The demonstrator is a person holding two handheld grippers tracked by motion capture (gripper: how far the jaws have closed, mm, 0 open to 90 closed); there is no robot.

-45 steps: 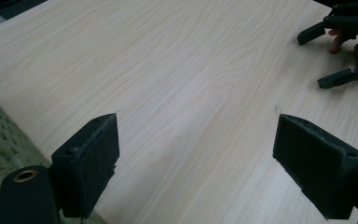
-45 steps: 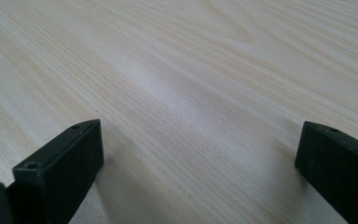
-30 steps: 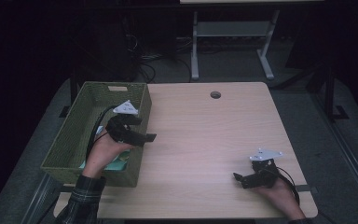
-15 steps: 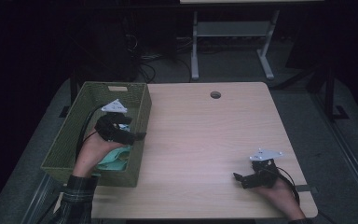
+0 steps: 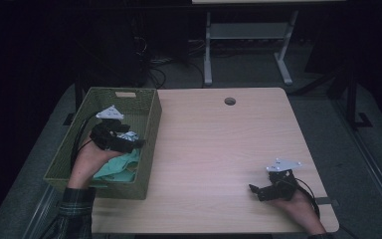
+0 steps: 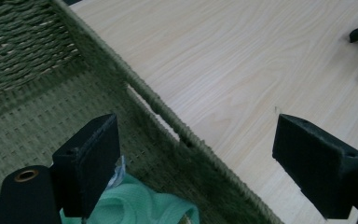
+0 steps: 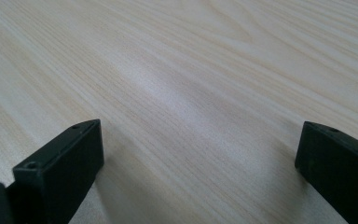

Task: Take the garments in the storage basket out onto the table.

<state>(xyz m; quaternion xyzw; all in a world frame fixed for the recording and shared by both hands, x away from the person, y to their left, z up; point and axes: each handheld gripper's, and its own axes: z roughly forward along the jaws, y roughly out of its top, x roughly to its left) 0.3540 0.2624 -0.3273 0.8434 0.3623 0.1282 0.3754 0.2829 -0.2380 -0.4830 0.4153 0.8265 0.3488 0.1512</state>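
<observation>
While left gripper (image 5: 140, 143) moving deeper into green basket (image 5: 149, 124) at far left, jaws spreading wide, grasping nothing. Green cloth (image 6: 140, 205) lying just under it, ready for picking. Right gripper (image 5: 252, 189) resting near right, jaws apart.

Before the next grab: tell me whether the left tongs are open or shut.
Open. In the left gripper view the left tongs show jaws spread wide with nothing clamped, hanging over the basket rim, with the green cloth below.
</observation>
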